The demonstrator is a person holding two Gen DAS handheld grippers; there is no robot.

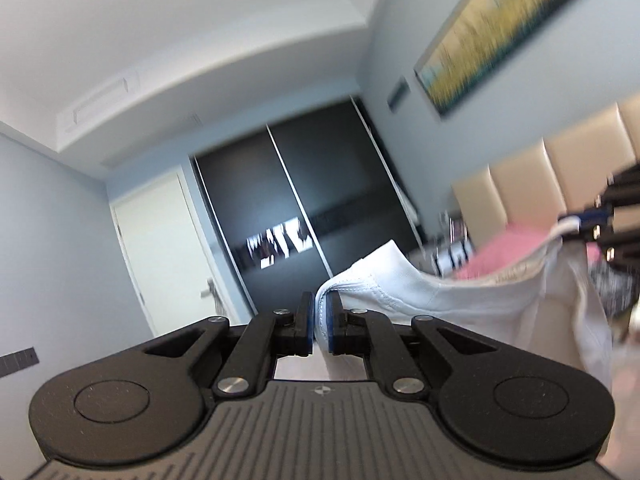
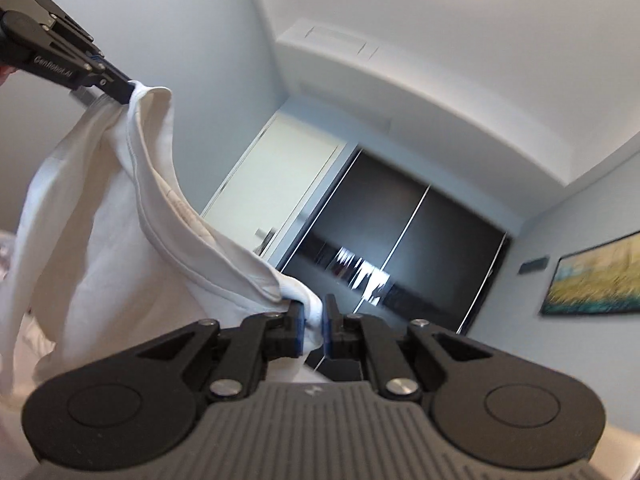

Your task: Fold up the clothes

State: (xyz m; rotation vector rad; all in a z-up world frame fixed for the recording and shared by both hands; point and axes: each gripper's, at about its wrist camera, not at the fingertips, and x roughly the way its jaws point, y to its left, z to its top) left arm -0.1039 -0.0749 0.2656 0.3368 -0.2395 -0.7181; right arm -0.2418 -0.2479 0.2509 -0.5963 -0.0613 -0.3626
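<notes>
The white shirt (image 2: 120, 248) is up in the air, not lying flat. It is soft and plain white, with sewn lines along its edges. The cloth is pinched at two spots. One spot is bunched tight between two blue pads, where the white cloth (image 1: 322, 312) folds over in a thick lump. From there the top edge hangs loose across to the other pinched spot, like a hammock. The rest of the shirt hangs down below that edge in long folds. One part droops lower on the side, like a sleeve.
</notes>
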